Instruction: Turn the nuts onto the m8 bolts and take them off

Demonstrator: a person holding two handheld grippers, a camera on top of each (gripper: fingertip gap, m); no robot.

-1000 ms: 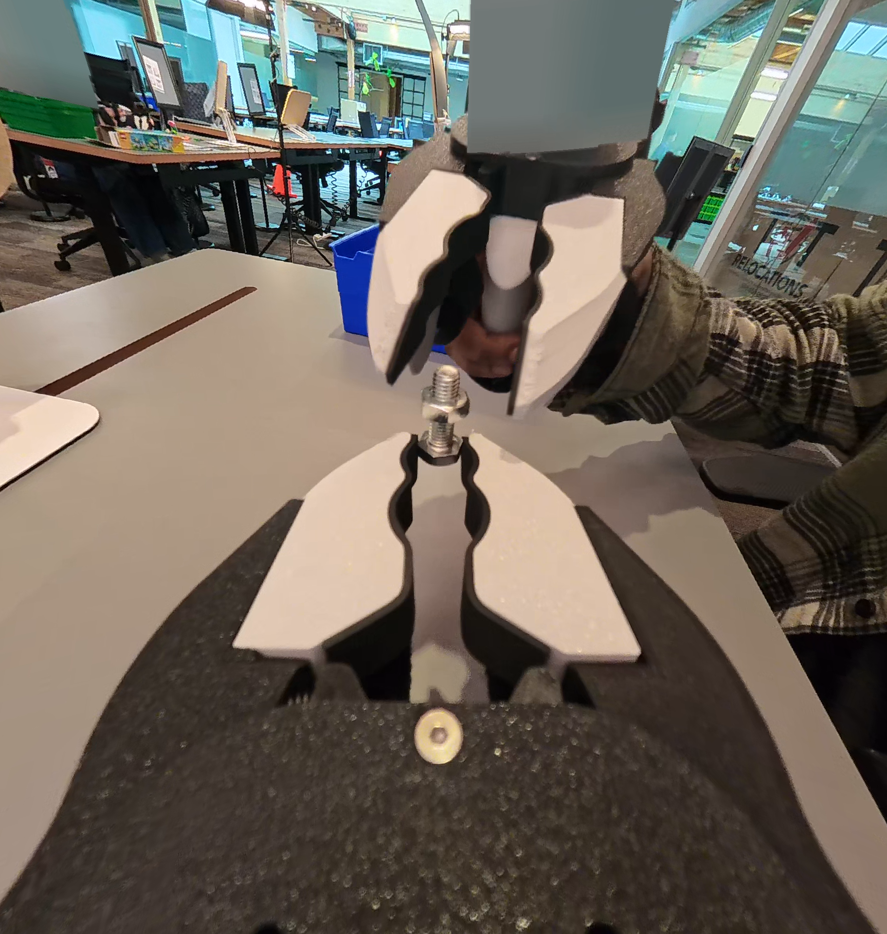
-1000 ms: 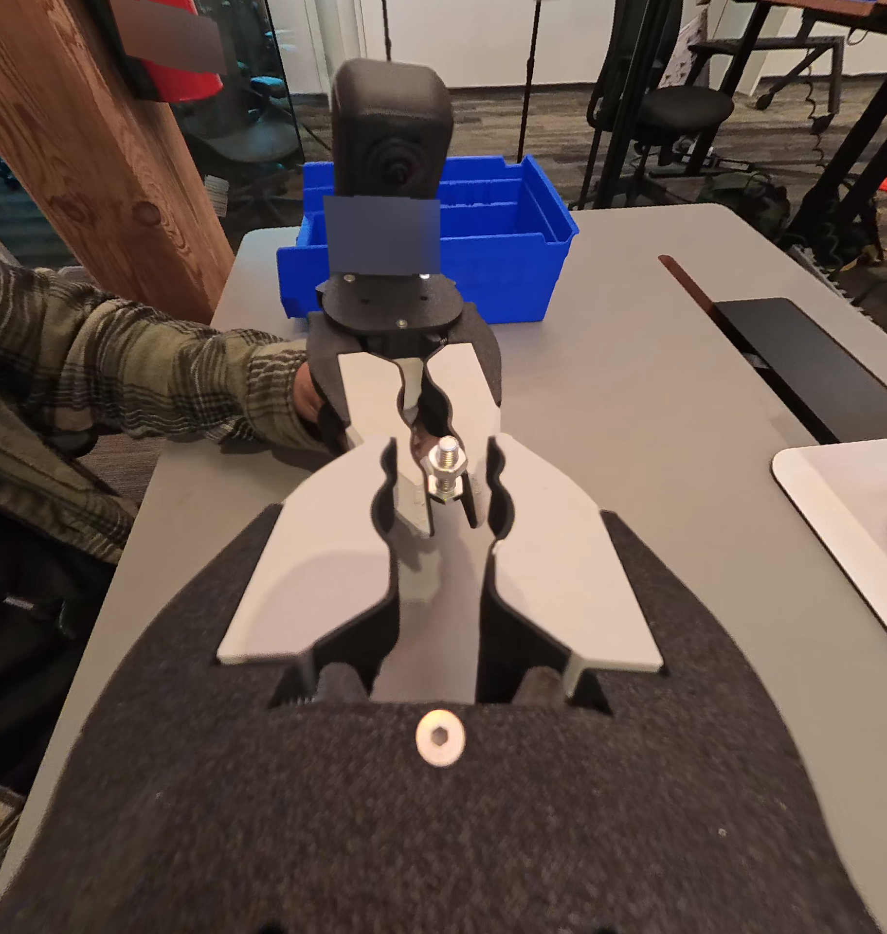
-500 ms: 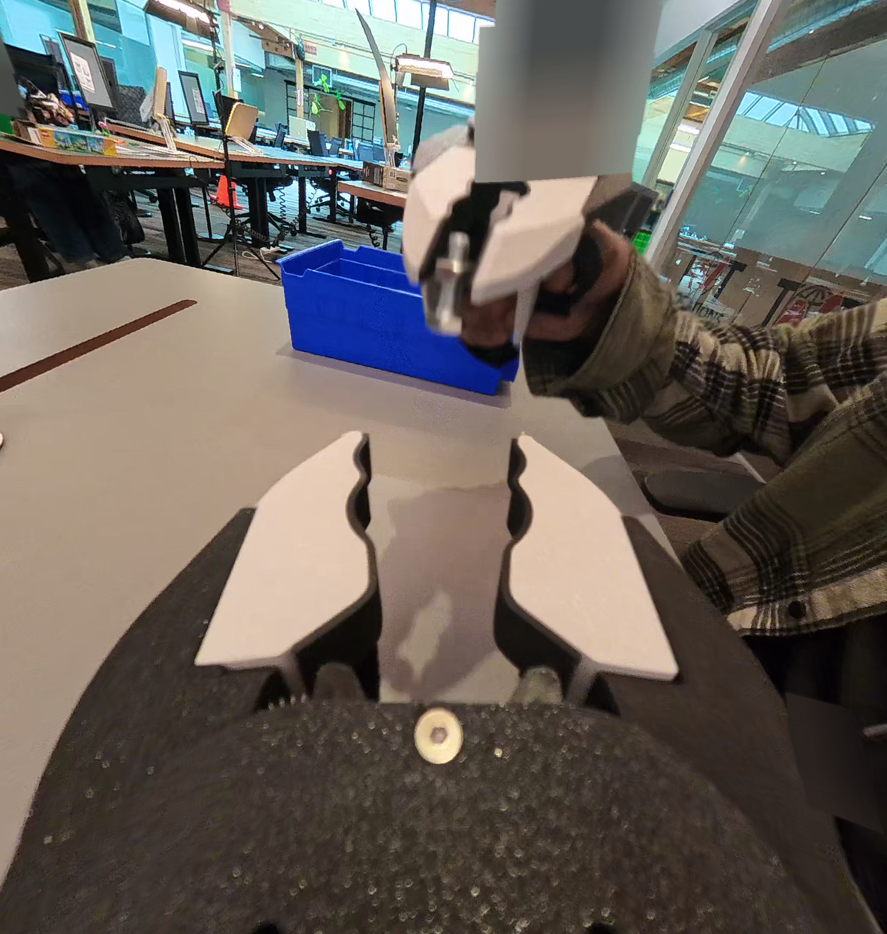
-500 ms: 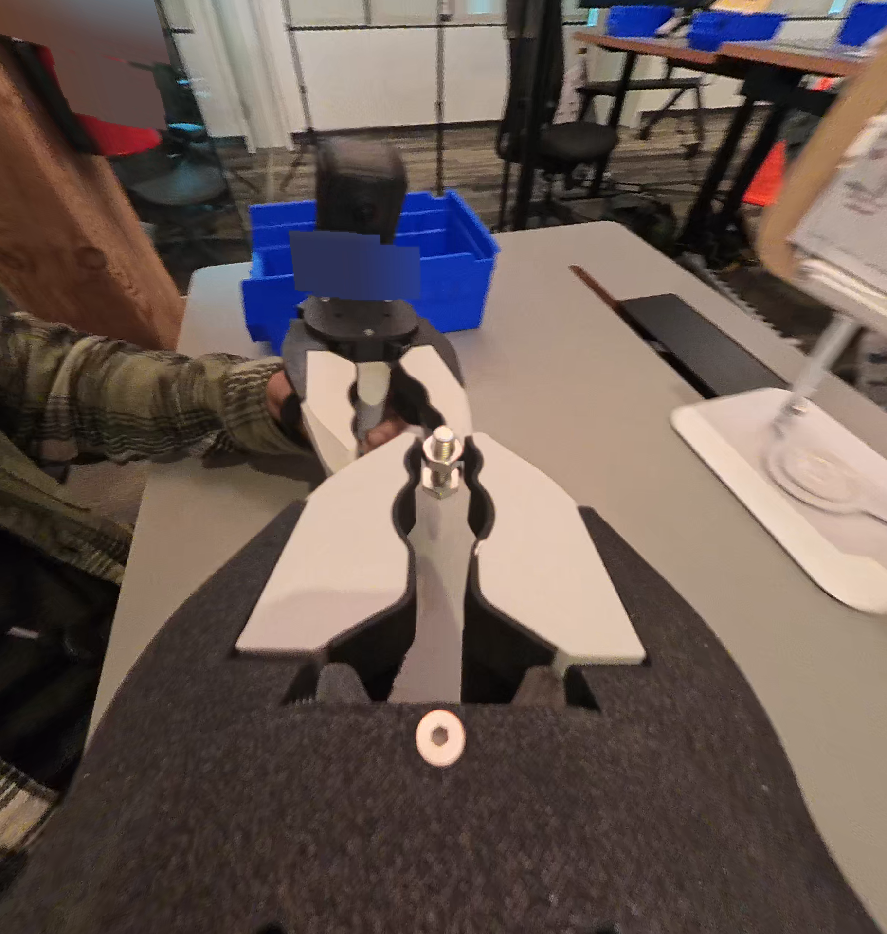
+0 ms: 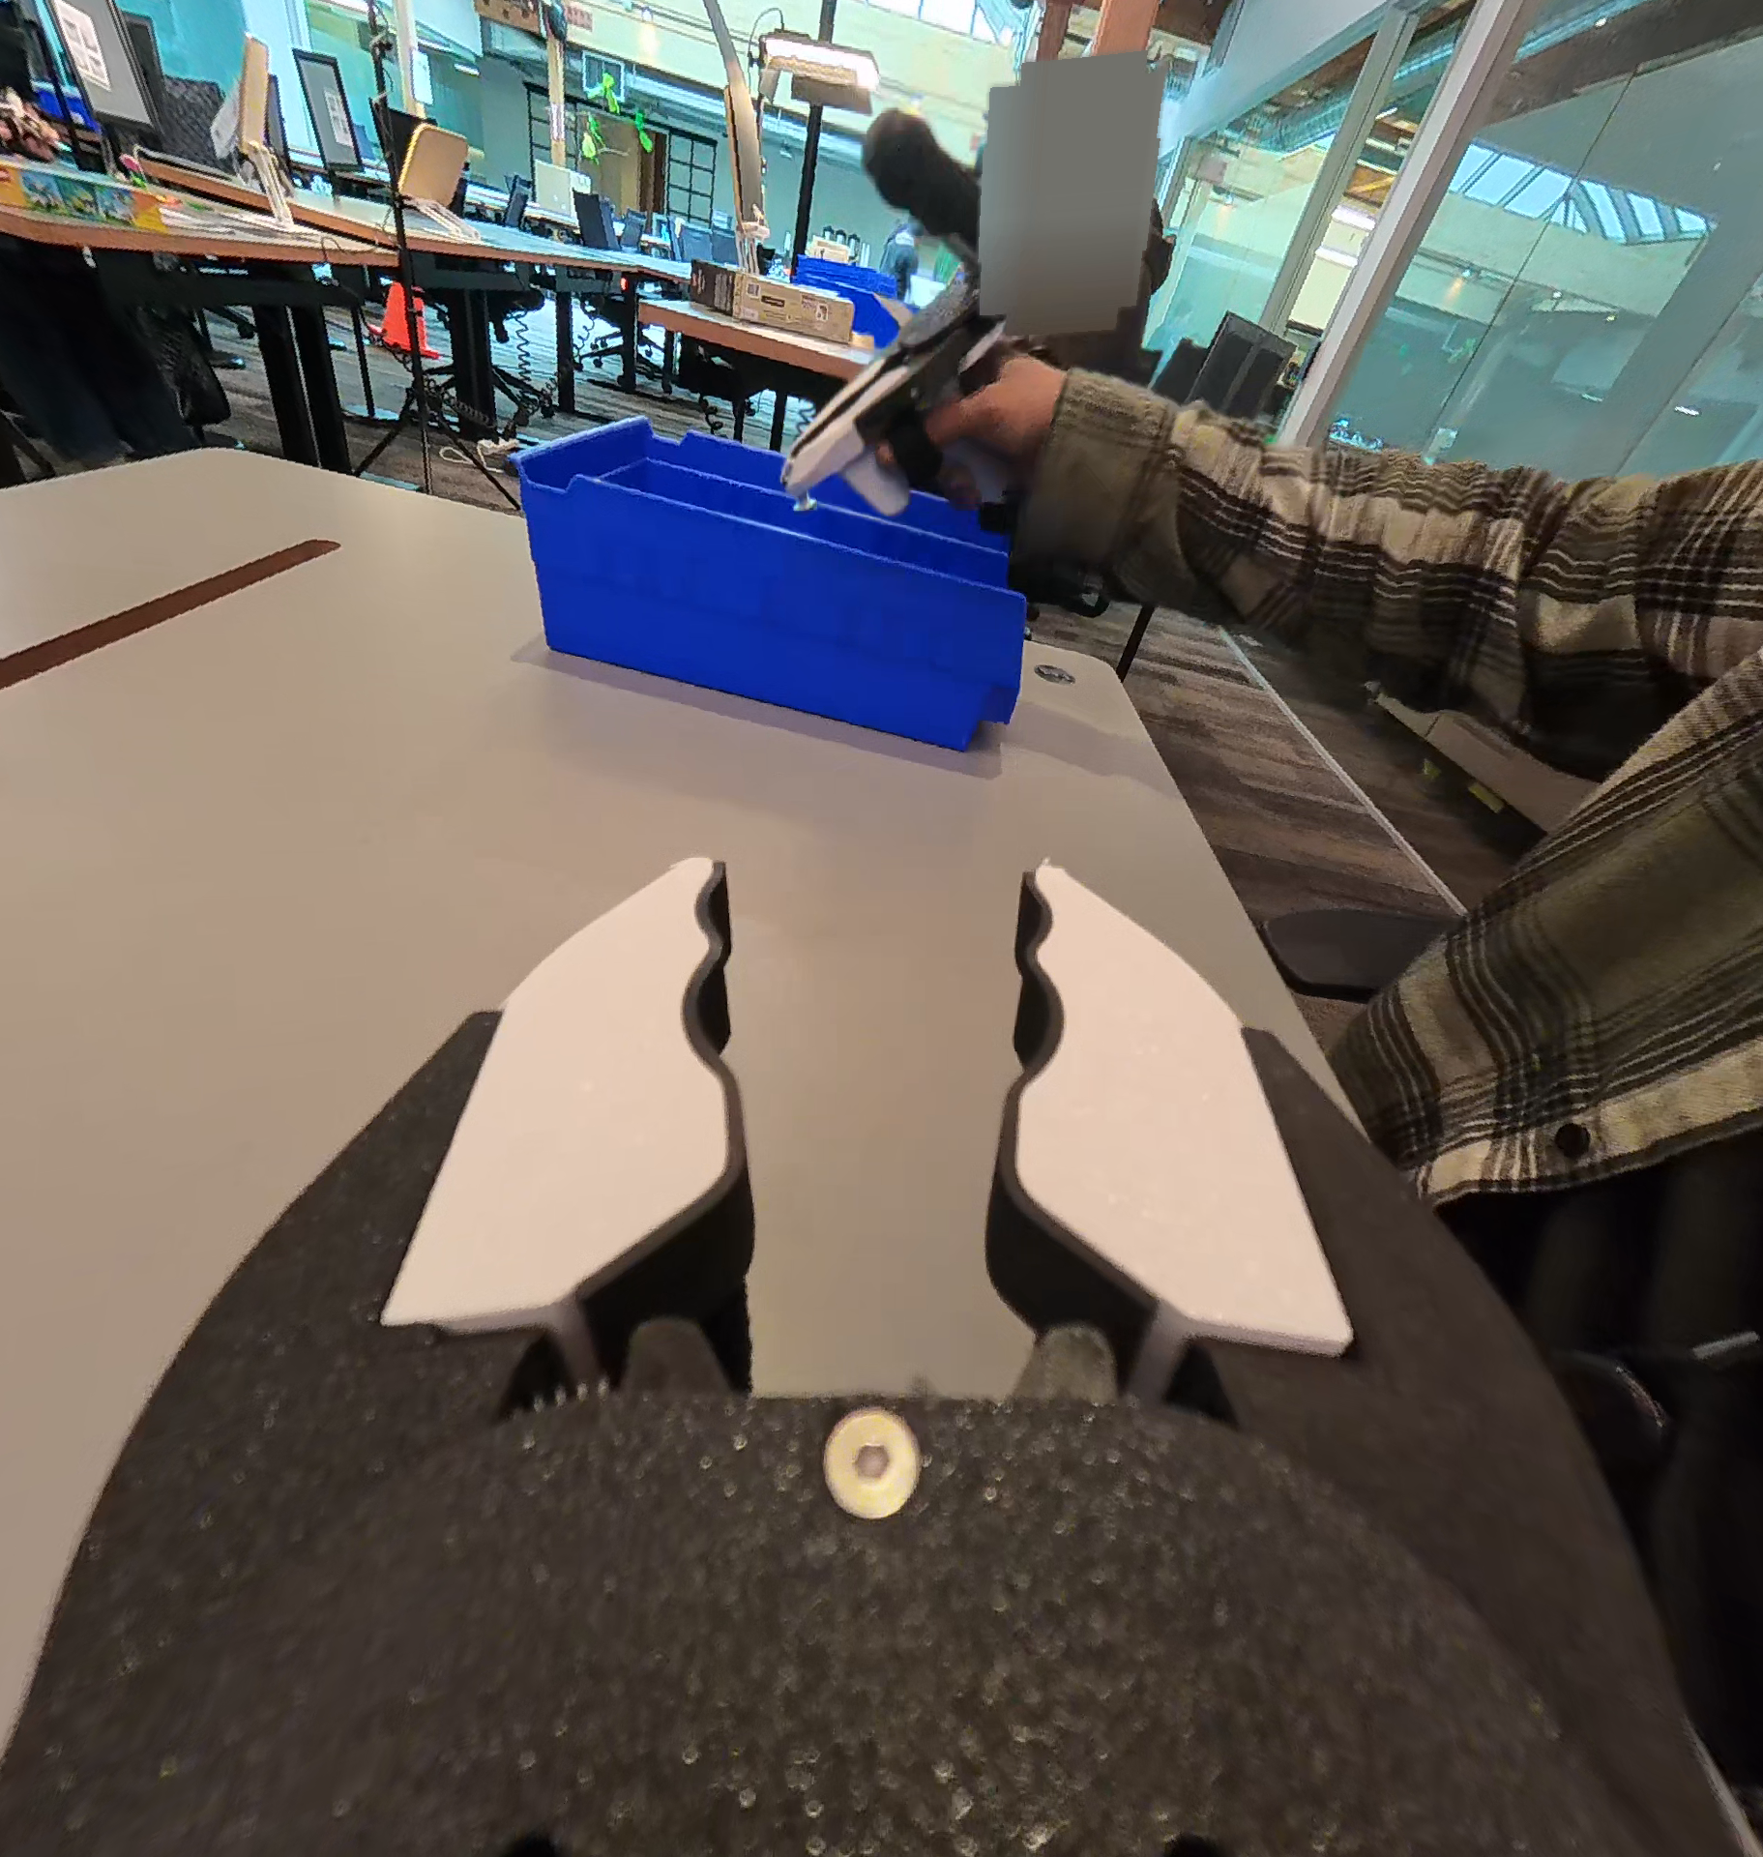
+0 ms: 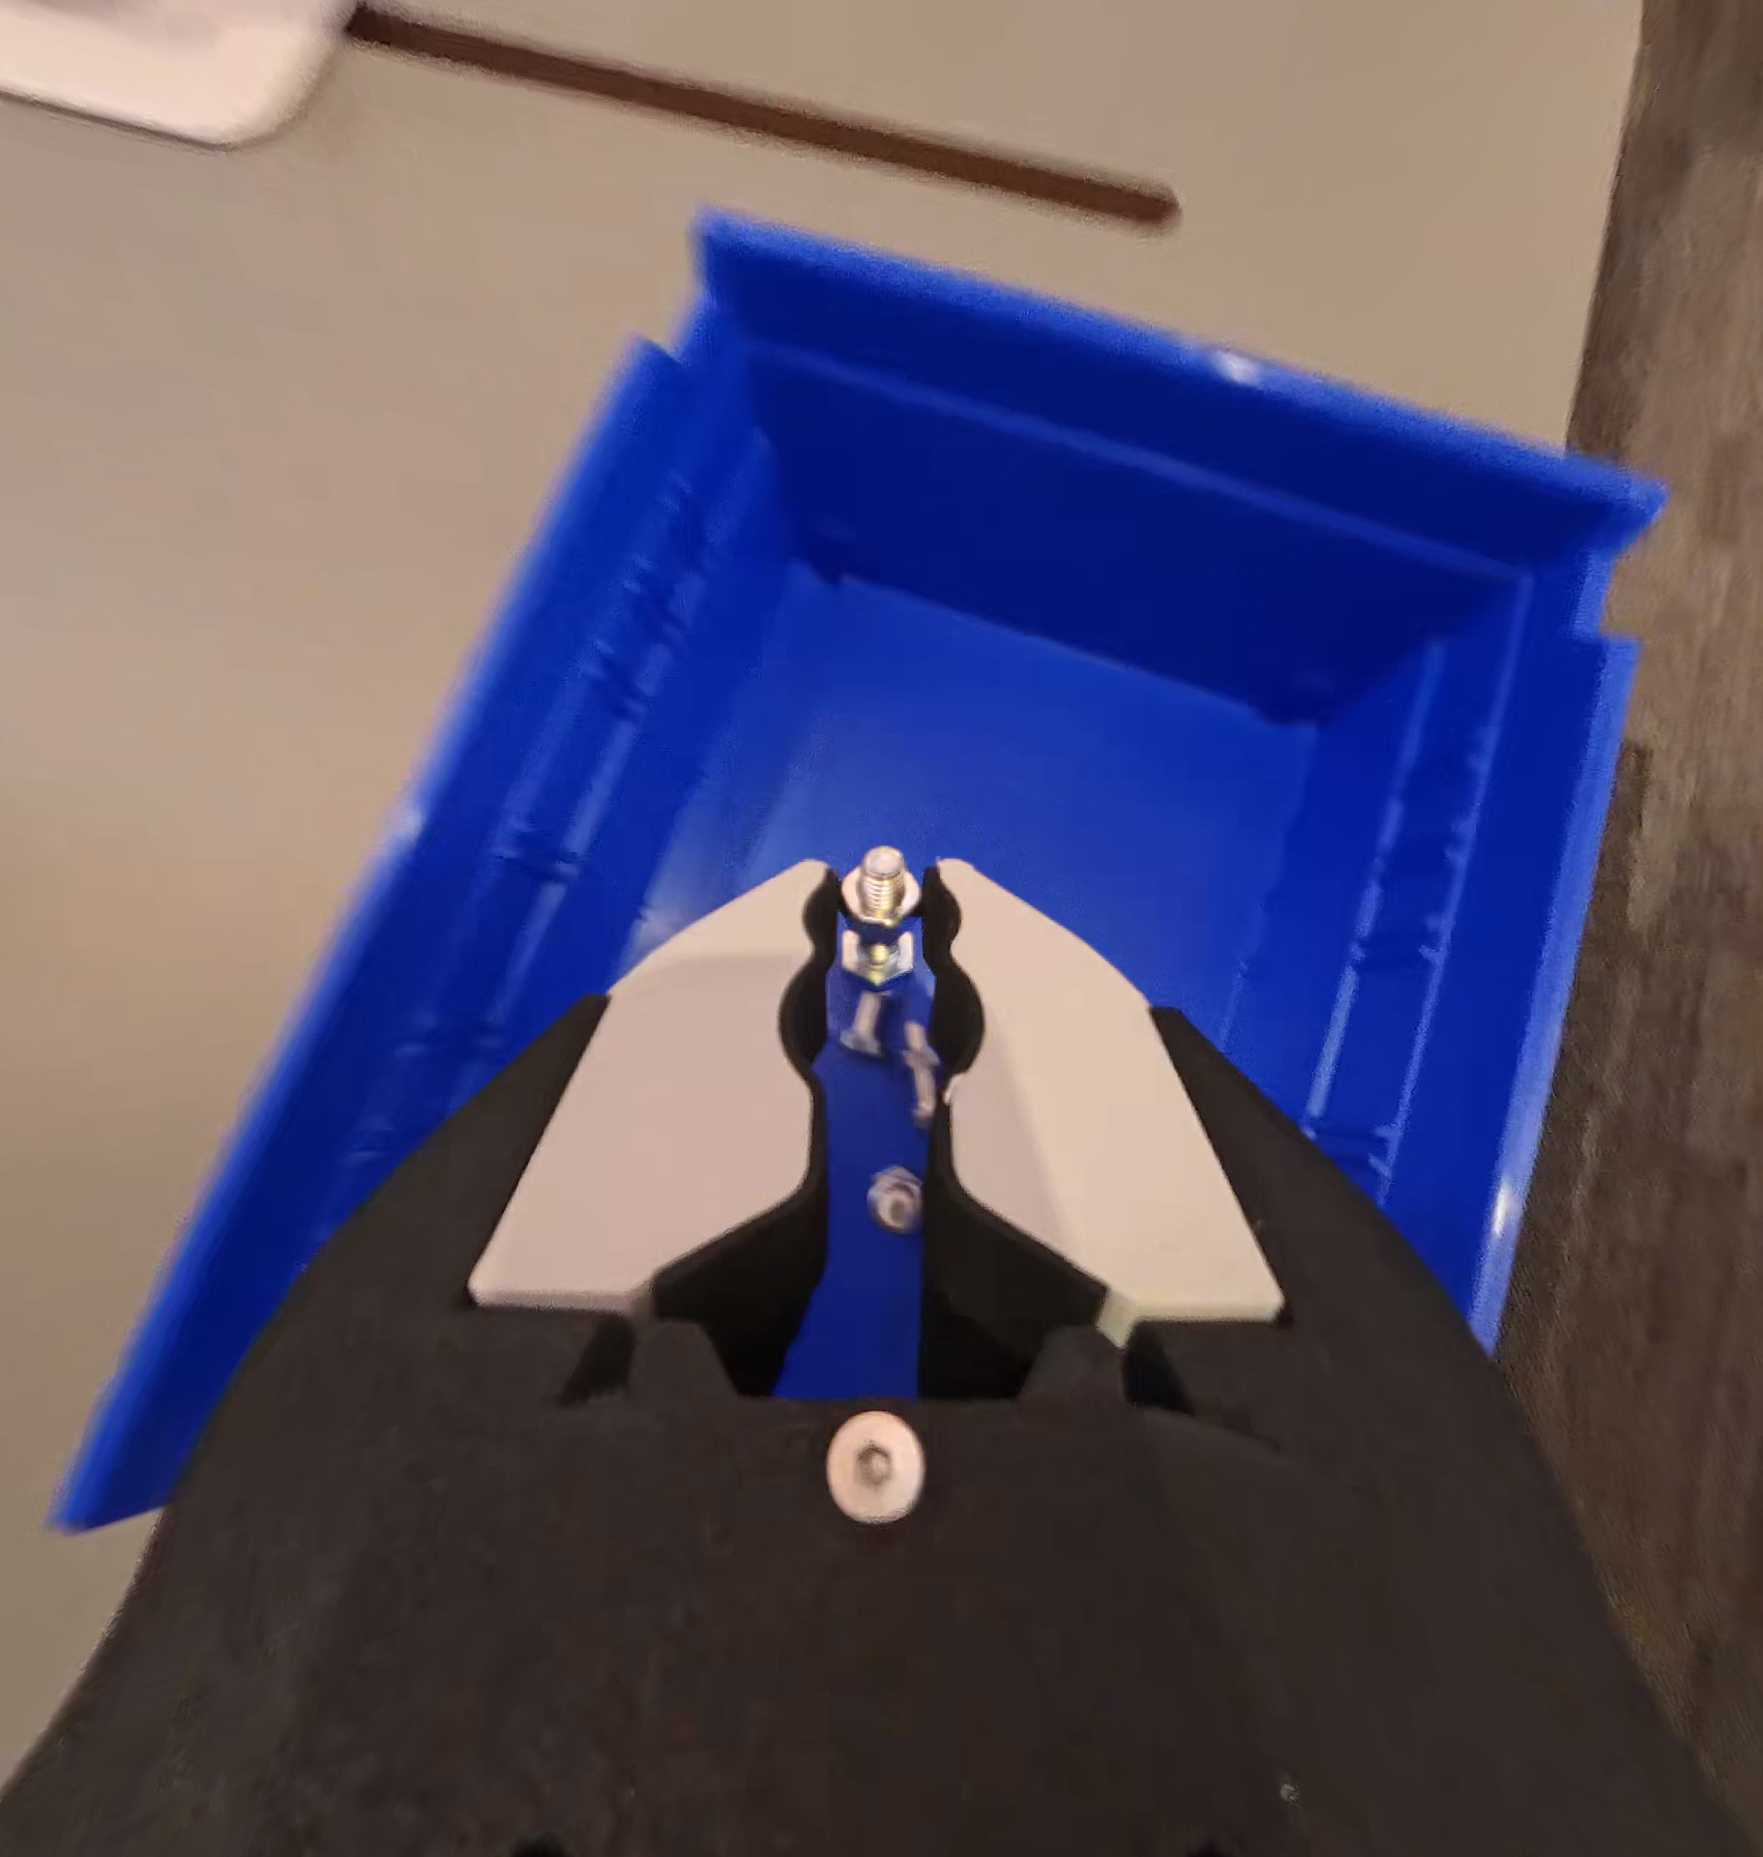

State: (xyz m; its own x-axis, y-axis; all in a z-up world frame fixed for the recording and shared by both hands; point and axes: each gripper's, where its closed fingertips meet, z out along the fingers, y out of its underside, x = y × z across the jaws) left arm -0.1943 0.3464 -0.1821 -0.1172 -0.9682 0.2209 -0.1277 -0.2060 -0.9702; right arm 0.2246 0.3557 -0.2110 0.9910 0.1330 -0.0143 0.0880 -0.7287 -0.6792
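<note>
Grey table bears a blue bin, unlabelled; right gripper clamps a nutted bolt above it, left gripper gapes wide, holding nothing.

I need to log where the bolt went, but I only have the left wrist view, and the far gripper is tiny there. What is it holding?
Observer: The right gripper is shut on a bolt with a nut threaded on it, clamped at the tips of its jaws.
Operator: Where is it over?
Observer: Directly above the open inside of the blue bin, pointing down into it.
Operator: Anything already in the bin?
Observer: Yes, loose bolts and a nut lie on the bin floor, seen between the jaws.
</note>
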